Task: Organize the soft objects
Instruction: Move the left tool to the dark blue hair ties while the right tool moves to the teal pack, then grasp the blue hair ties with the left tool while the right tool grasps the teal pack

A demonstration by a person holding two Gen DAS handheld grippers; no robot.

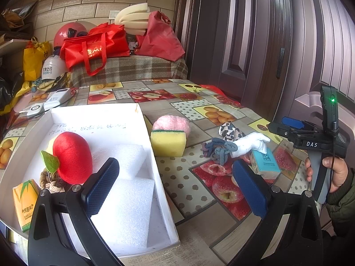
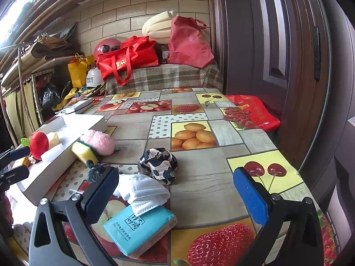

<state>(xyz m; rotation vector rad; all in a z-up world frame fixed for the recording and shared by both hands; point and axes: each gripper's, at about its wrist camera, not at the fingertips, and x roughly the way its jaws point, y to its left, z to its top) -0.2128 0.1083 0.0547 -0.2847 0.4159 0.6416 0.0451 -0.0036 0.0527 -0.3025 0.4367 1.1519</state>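
Observation:
A white box (image 1: 146, 119) (image 2: 66, 155) holds a red plush apple (image 1: 73, 157) (image 2: 39, 142), white foam blocks (image 1: 131, 199) and a yellow tissue pack (image 1: 24, 201). On the table beside it lie a yellow sponge (image 1: 168, 143) (image 2: 84, 153), a pink fluffy pad (image 1: 172, 123) (image 2: 97, 143), a grey-blue knot of cloth (image 1: 218, 149), a patterned mask (image 1: 229, 130) (image 2: 158, 163), a white mask (image 1: 250, 144) (image 2: 142, 189) and a blue tissue pack (image 1: 265, 161) (image 2: 138, 228). My left gripper (image 1: 177, 186) is open above the box's right wall. My right gripper (image 2: 175, 196) is open over the masks.
Red bags (image 1: 95, 46) (image 2: 126, 59), a helmet (image 1: 68, 33) and foam rolls (image 1: 135, 18) pile on a plaid-covered surface at the back. A door (image 1: 255, 44) stands on the right. White devices (image 1: 51, 102) lie at the table's far left. A hand (image 1: 332, 173) holds the right gripper's handle.

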